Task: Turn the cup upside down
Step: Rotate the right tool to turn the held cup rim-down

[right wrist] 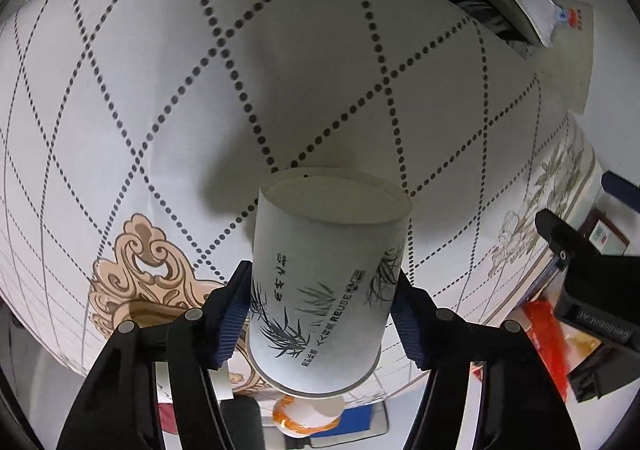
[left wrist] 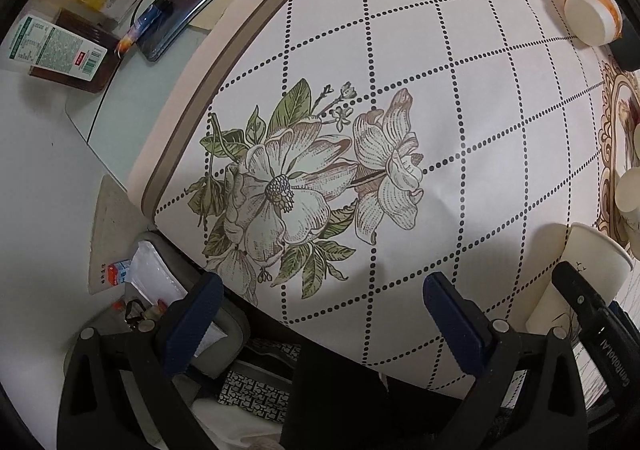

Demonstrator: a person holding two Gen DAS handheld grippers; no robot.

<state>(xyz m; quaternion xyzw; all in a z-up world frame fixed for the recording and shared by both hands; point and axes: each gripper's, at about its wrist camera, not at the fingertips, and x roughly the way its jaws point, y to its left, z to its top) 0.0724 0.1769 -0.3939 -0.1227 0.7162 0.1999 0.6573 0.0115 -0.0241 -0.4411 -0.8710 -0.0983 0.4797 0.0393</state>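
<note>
A white paper cup (right wrist: 324, 282) with grey bamboo print and upside-down lettering sits between the blue pads of my right gripper (right wrist: 322, 310). The gripper is shut on it. The cup's flat base points away from the camera and its rim is nearest the lens, above the dotted tablecloth (right wrist: 200, 90). The same cup (left wrist: 580, 274) shows at the right edge of the left wrist view, held by the right gripper. My left gripper (left wrist: 324, 318) is open and empty above the floral print (left wrist: 304, 178).
A roll of tape (left wrist: 592, 14) lies at the far right of the table. More paper cups (left wrist: 628, 190) stand at the right edge. Off the table's left edge (left wrist: 188, 106) are a phone, a box and packets. A chair with papers (left wrist: 160, 282) sits below.
</note>
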